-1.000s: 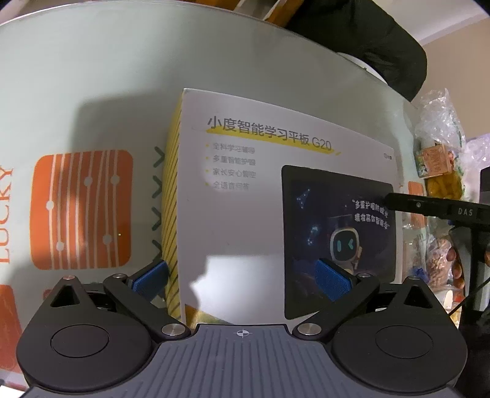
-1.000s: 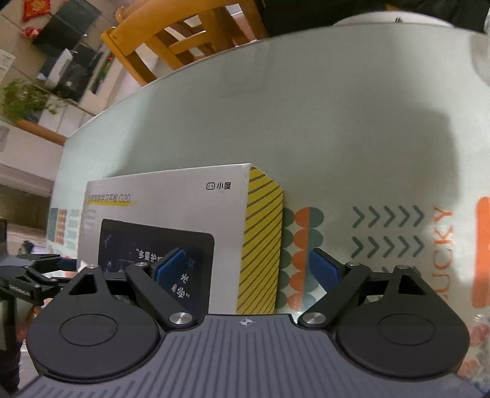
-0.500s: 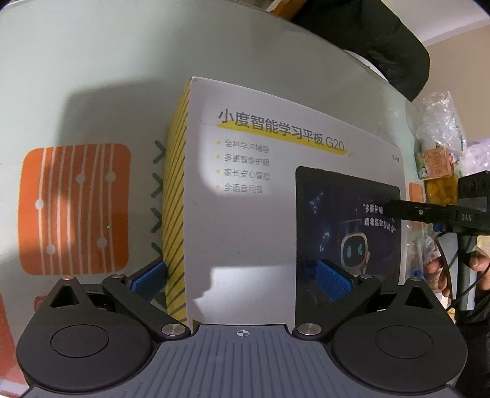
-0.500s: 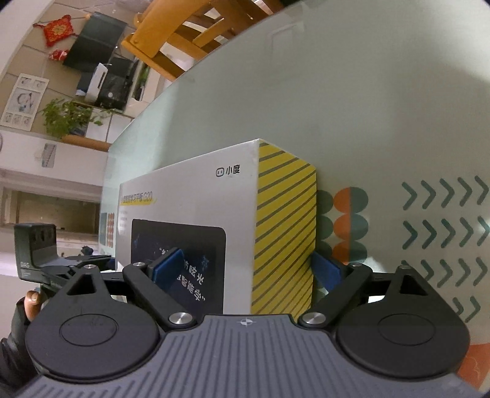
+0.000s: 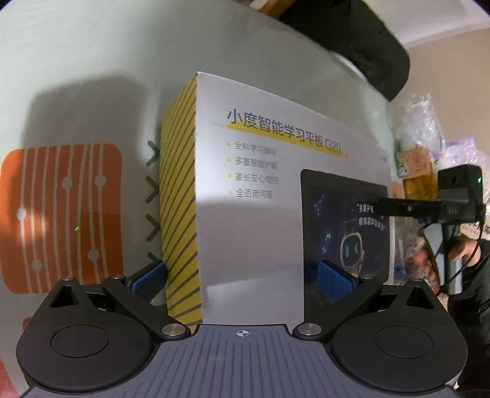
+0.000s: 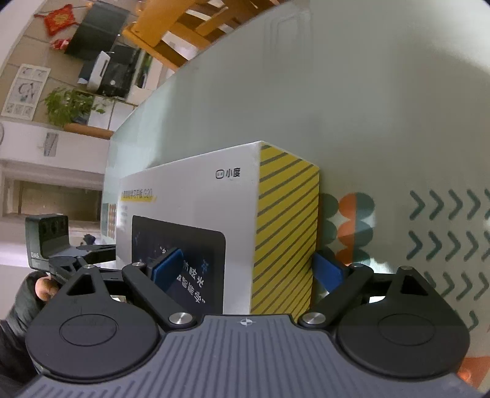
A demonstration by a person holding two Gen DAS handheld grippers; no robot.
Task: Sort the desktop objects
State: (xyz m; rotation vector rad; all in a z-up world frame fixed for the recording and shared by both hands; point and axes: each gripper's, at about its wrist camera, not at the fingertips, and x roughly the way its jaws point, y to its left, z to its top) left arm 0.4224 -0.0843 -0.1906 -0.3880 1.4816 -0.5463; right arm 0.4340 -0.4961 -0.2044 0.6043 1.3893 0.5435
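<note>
A flat white tablet box (image 5: 251,214) with yellow striped ends lies on the patterned table. My left gripper (image 5: 242,278) is open and straddles the box's left end. Its left pad (image 5: 148,277) touches the striped end (image 5: 180,214). Its right pad (image 5: 333,281) is over the printed face. My right gripper (image 6: 246,269) is open too and straddles the other end of the box (image 6: 196,196). Its right pad (image 6: 326,271) sits against that striped end (image 6: 284,226), and its left pad (image 6: 167,266) is over the tablet picture. Each view shows the other gripper at its edge.
Bags of snacks (image 5: 419,147) pile up at the table's right side. A dark garment (image 5: 352,39) hangs past the far rim. A wooden chair (image 6: 183,27) stands beyond the table. A hand (image 6: 44,286) holds the left gripper. Orange and green prints (image 5: 61,214) cover the tabletop.
Both grippers have moved in onto the box's ends and tilted, so the striped ends now meet the outer pads. The finger spacing looks unchanged.
</note>
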